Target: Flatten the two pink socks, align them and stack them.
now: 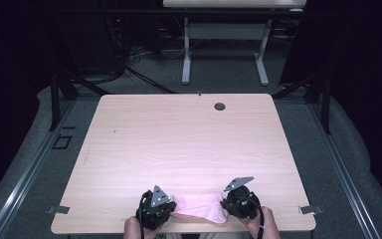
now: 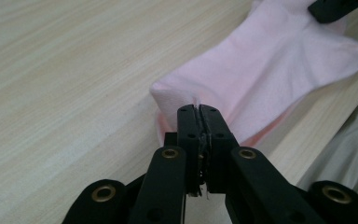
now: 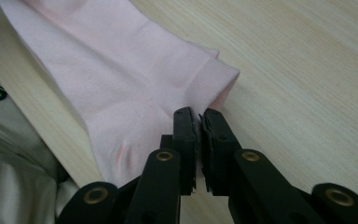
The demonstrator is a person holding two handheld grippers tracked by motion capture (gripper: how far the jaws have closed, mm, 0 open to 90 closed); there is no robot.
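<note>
pink sock (image 1: pixel 201 207) is stretched flat at the near table (image 1: pixel 189 139) edge, held between both grippers. left gripper (image 2: pixel 198 110) is clamped on the toe end, right gripper (image 3: pixel 198 114) on the cuff end; both jaw pairs are pressed together on thin fabric. risks: only a small bite of cloth is held at each end, so slip-out is likely if the ends are pulled apart. sock heel overhangs the edge, so a 1-sided release could drop it off the table.
</note>
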